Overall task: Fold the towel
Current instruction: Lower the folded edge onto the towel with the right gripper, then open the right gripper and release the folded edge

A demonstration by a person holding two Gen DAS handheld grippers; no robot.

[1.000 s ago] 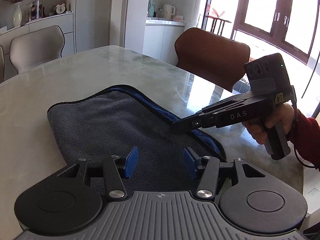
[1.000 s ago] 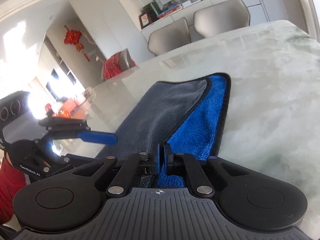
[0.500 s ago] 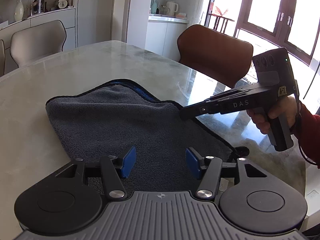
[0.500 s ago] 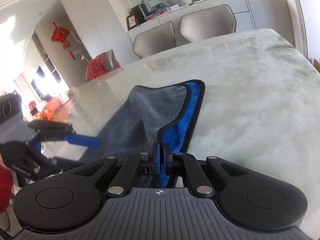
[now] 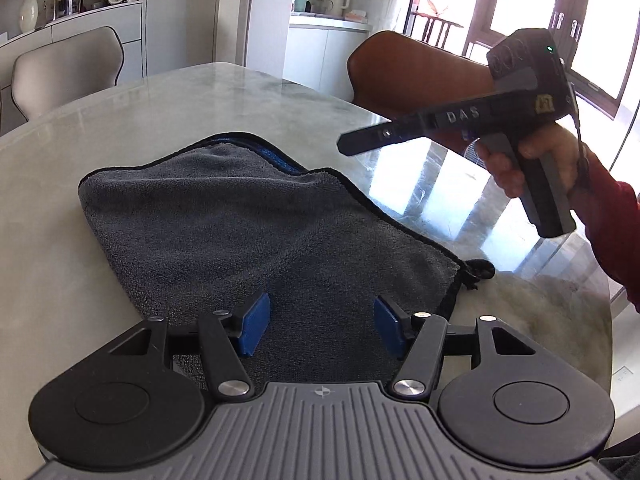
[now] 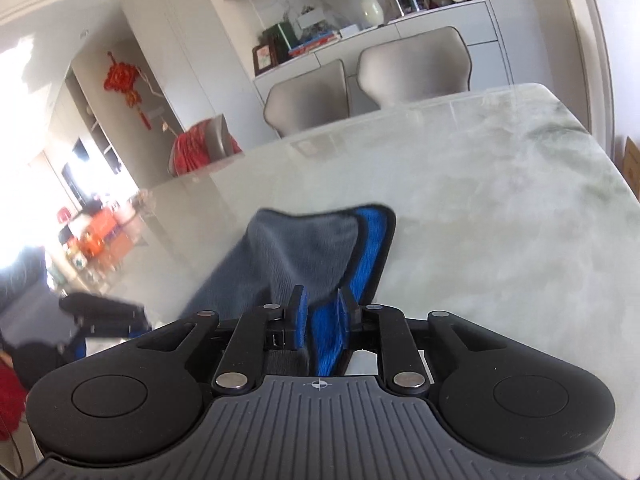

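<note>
— Where does the fold stand?

— The towel lies doubled on the table. My right gripper, above its blue edge, is opening, nothing pinched. My left gripper is opening wide over its near end.

— Next?

— Probably grip for another fold.
</note>
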